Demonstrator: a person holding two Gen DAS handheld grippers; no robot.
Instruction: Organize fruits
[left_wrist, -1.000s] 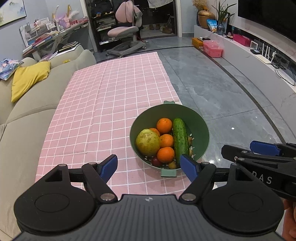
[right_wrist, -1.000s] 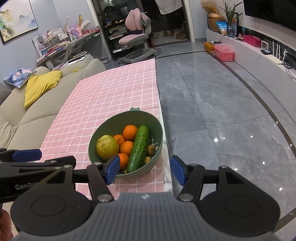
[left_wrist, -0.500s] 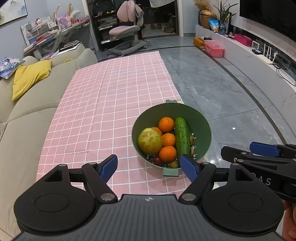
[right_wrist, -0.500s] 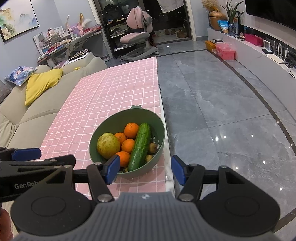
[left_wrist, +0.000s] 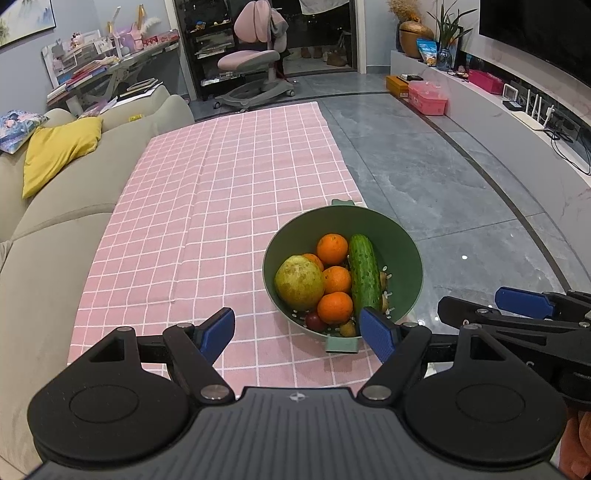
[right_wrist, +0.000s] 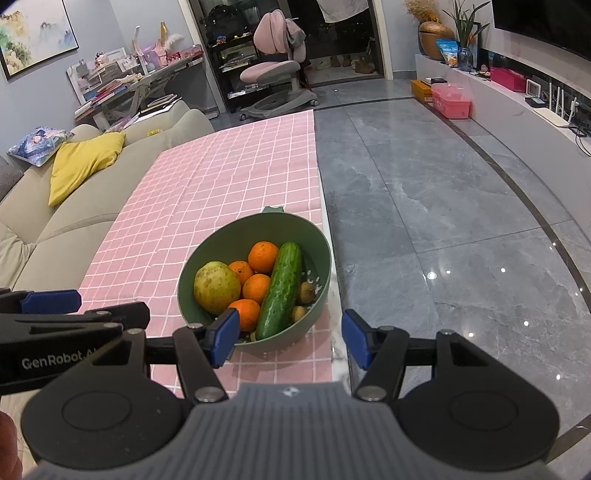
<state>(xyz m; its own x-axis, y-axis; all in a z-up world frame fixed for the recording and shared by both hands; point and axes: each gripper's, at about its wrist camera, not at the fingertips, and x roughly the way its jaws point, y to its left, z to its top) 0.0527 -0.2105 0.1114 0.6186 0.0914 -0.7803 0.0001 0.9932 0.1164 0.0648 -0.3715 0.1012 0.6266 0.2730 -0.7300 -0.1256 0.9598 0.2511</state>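
Note:
A green bowl stands on the pink checked tablecloth near the table's right edge. It holds a yellow-green pear, several oranges, a cucumber and a few small fruits. My left gripper is open and empty, just before the bowl's near rim. My right gripper is open and empty, at the bowl's near right side; it also shows in the left wrist view.
A beige sofa with a yellow cushion runs along the table's left side. Grey tiled floor lies right of the table. A pink office chair stands beyond the table's far end.
Both grippers have drawn back and up slightly, so the bowl sits a little further ahead. Both stay open; the bowl and fruit have not moved.

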